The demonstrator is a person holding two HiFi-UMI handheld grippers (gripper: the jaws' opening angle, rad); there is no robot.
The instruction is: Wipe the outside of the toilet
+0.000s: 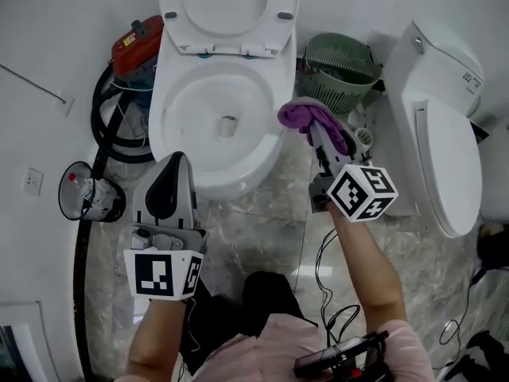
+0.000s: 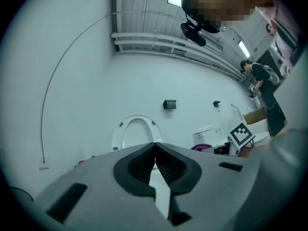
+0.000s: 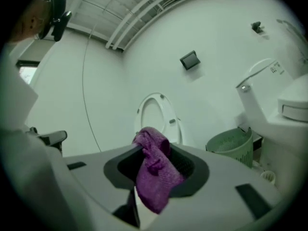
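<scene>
**Hidden or cut off:** in the head view the tips of the right claw (image 1: 312, 127) are buried under the purple cloth (image 1: 316, 120). The second toilet (image 1: 441, 126) is cut by the right edge. A red item (image 1: 135, 41) behind the toilet (image 1: 213, 114) is partly covered, and its kind is unclear.

**Claws:**
- Right claw is clamped on the cloth, beside the bowl's right rim; contact with the rim cannot be told.
- Left claw (image 1: 176, 161) has its jaws pressed together, holding nothing, at the bowl's front-left.

**View differences:**
- Left gripper view alone shows a distant person (image 2: 260, 78).
- Head view alone shows a black hose (image 1: 107, 126).
- Right gripper view shows the raised seat (image 3: 156, 114) and a green basket (image 3: 231, 146).

**Room:** grey marbled floor (image 1: 262, 229), white wall (image 1: 48, 54).
</scene>
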